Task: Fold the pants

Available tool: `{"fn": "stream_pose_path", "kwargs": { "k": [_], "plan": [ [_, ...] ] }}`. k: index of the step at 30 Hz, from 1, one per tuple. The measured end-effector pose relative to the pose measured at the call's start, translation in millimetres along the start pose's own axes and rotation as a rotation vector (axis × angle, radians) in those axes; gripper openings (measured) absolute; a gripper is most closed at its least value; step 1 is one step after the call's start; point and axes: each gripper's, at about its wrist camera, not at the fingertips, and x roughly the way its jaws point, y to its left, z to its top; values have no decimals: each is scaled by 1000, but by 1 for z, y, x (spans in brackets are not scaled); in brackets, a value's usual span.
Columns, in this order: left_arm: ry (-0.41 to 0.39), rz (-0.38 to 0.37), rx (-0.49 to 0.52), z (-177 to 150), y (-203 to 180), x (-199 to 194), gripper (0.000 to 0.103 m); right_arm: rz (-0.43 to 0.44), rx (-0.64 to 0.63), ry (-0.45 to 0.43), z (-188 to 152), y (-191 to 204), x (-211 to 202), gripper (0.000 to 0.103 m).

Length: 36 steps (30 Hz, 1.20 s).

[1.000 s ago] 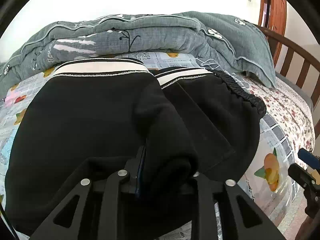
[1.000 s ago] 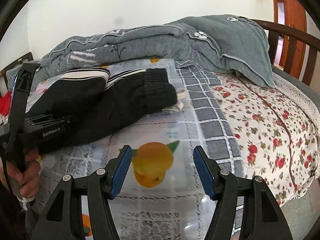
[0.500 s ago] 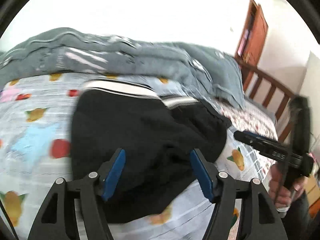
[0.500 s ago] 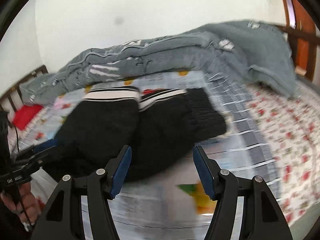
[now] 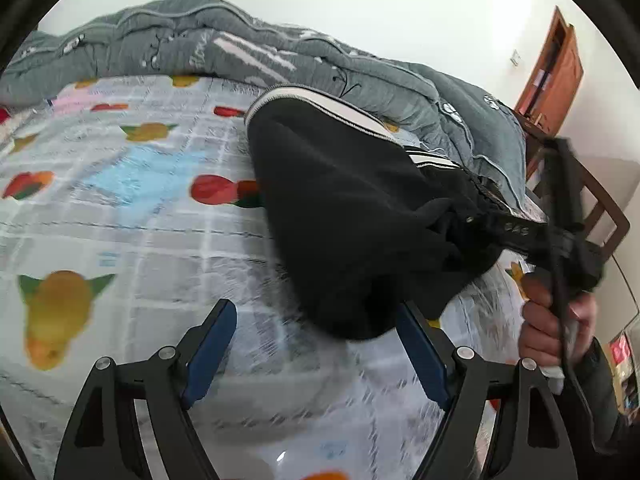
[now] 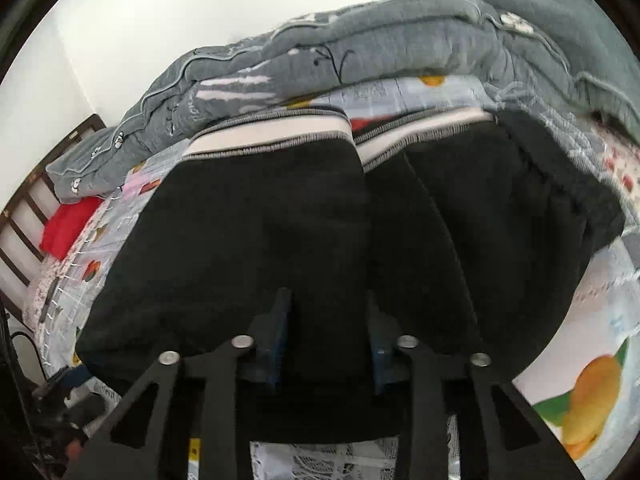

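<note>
The black pants with white striped cuffs lie folded in a bundle on the fruit-print bed sheet. My left gripper is open and empty, just in front of the bundle's near edge. My right gripper is shut on the near edge of the pants; it also shows in the left wrist view, reaching in from the right.
A grey quilt is piled along the back of the bed. A wooden bed rail and a door are at the right. A red cloth lies by the slatted rail at the left.
My left gripper let go of the pants, opened and drew back to the left. My right gripper moved left to the bundle and closed on its near edge.
</note>
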Motion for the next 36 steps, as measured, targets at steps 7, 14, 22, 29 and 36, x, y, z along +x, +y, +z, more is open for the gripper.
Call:
{"fn": "stream_pose_path", "kwargs": {
  "k": [7, 14, 22, 29, 36],
  "plan": [
    [3, 233, 136, 4, -34, 31, 84, 68, -107, -166, 38, 0, -59, 16],
    [-63, 67, 152, 12, -43, 15, 84, -93, -85, -324, 63, -70, -117, 16],
    [-2, 40, 179, 3, -69, 38, 85, -288, -50, -163, 14, -143, -62, 29],
    [-82, -10, 142, 10, -54, -7, 84, -281, -115, -276, 28, -123, -109, 32],
    [26, 103, 149, 37, -66, 38, 84, -307, -162, -162, 7, -121, -53, 33]
  ]
}}
